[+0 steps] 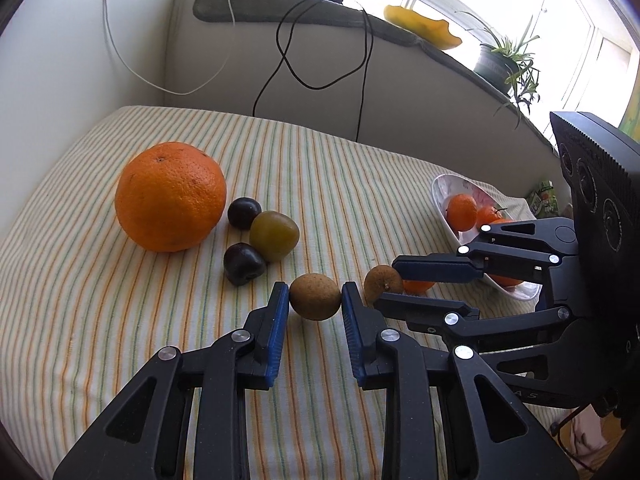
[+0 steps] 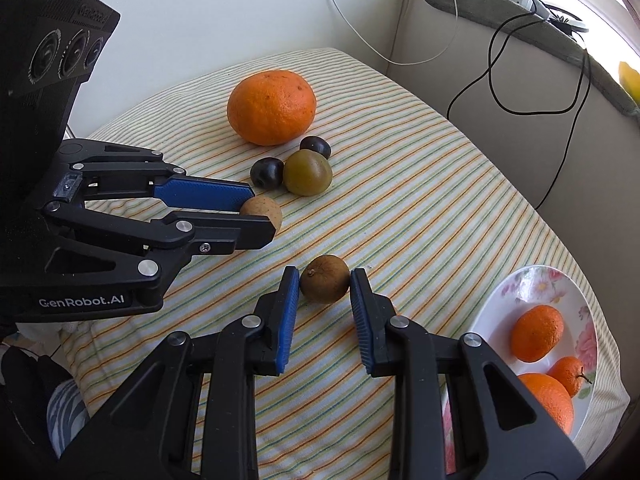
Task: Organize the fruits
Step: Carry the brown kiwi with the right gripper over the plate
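Tangerines, three small orange ones (image 2: pixel 536 338), already sit in the flowered white bowl (image 2: pixel 584 300) at right. My left tool (image 1: pixel 315 300) touches one small brown round fruit (image 1: pixel 315 296); my right tool (image 2: pixel 325 280) brackets another (image 2: pixel 325 279), not quite closed. A large orange (image 1: pixel 170 196), two dark plums (image 1: pixel 244 213) and a green plum (image 1: pixel 274 235) wait on the striped worktop (image 1: pixel 100 320).
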`<state>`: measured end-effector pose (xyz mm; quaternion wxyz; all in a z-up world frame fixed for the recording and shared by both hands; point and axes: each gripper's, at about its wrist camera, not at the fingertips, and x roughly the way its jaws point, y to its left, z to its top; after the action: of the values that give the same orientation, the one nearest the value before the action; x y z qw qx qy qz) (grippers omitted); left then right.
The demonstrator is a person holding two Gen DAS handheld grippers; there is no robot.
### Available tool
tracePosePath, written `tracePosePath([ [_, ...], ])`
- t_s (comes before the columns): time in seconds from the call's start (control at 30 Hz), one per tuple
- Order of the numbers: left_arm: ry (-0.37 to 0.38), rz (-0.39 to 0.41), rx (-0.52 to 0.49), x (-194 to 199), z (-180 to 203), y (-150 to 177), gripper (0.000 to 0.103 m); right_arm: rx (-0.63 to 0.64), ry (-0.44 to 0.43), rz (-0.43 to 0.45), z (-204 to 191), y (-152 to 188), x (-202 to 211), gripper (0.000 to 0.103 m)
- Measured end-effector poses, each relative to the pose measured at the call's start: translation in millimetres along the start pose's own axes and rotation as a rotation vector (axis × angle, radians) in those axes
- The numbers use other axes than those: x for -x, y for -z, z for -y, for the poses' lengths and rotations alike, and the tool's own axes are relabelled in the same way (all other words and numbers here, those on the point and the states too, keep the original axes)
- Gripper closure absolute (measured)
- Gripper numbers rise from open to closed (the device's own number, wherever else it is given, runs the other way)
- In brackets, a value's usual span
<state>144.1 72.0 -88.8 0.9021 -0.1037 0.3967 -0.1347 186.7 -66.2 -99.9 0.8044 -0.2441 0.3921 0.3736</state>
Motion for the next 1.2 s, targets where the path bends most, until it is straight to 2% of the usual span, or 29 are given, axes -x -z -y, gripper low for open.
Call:
tracePosePath([
  [0.27,0.007,0.023,-0.010,11.3,10.7,-1.9,0.078,-0.062,-0.022,0.068,4.8,5.5,28.6,0.076],
  [0.6,0.043,0.040,-0.041,17.4,42.8,-3.5,0.078,-0.163,-0.021,0.152,20.1,34.6,77.7,0.076],
  [0.87,0.083,0.042,-0.076,14.7,73.7,-6.0,0.078,-0.250,0.026,0.203,46.6,67.3,117.4,0.076],
  [1.2,0.115,0.036,-0.115,2.7,106.6,-12.0,0.078,-0.363,0.096,0.216,94.0,108.1,139.6,0.076],
])
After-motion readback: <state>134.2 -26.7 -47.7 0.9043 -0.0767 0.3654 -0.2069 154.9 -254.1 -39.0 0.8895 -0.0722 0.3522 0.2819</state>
